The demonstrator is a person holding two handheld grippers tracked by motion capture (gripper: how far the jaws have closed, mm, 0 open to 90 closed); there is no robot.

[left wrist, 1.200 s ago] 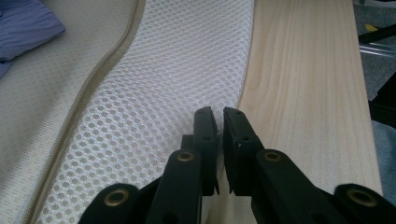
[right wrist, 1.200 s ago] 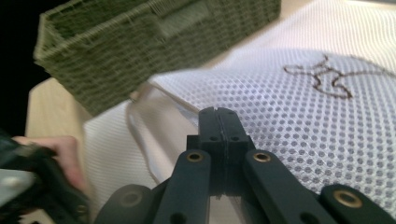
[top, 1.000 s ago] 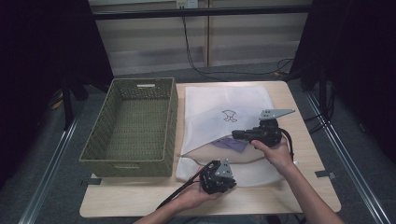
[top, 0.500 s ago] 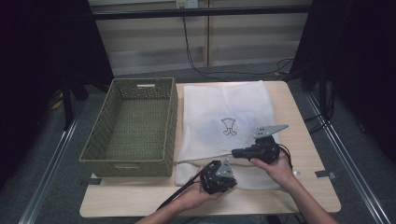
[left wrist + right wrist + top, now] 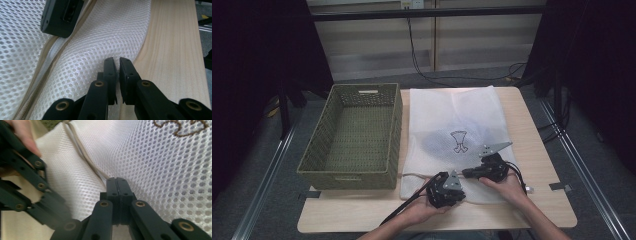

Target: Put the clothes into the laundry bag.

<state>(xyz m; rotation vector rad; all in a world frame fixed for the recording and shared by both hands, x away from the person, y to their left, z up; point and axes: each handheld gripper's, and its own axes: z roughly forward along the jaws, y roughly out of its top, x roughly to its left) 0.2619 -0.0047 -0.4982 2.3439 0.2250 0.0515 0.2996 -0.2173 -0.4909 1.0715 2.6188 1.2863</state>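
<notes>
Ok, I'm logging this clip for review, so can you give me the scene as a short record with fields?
surface: wooden table
main item: white mesh laundry bag, lying flat, zipper along its near edge
left gripper: shut on the bag's near edge
right gripper: fingers shut, at the bag's zipper edge
beside the bag: empty woven basket, on its left
</notes>
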